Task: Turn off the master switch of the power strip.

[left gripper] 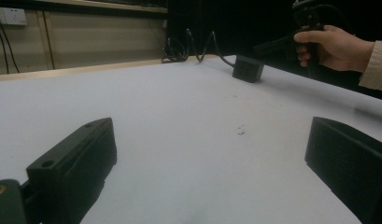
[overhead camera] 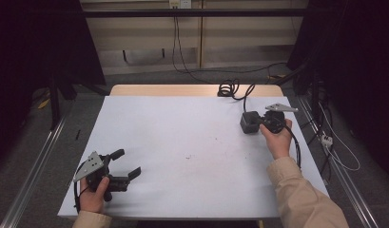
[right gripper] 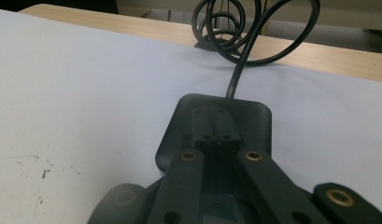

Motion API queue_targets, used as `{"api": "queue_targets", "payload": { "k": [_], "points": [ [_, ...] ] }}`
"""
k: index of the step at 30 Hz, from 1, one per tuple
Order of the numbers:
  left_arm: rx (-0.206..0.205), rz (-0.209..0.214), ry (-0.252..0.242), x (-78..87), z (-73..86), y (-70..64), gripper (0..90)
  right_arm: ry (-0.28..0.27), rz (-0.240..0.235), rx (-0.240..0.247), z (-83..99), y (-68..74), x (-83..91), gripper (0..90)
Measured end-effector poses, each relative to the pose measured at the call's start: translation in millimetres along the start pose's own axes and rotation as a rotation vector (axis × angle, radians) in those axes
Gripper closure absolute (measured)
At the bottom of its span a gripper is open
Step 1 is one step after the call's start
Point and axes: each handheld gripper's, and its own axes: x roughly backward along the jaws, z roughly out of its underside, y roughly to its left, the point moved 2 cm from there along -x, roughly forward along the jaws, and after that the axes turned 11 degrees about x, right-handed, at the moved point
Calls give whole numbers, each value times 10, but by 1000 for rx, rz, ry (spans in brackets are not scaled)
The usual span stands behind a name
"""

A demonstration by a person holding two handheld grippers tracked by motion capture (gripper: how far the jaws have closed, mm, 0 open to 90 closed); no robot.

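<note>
Touching the black box [overhead camera: 250, 122] just ahead, the right gripper [overhead camera: 260, 121] is clenched, jaws together; the left gripper [overhead camera: 125, 164], released, sits far off.

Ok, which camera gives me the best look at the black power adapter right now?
The high view: the whole power adapter sits on the white table beside the right gripper, its cable coiled behind. The right gripper view is closer, but the closed jaws cover its top. The left gripper view shows it small and far.
</note>
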Motion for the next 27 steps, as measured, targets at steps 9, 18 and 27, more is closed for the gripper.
{"api": "queue_targets", "payload": {
  "k": [9, 18, 27],
  "points": [
    [0, 1, -1, -2, -2, -4, 18, 6, 9, -1, 11, -4, -2, 900],
    [1, 1, -3, 3, -6, -5, 18, -8, 8, 12, 21, -2, 3, 900],
    [1, -1, -5, 5, -9, -4, 18, -13, 17, 8, 23, 10, 5, 900]
  ]
}}
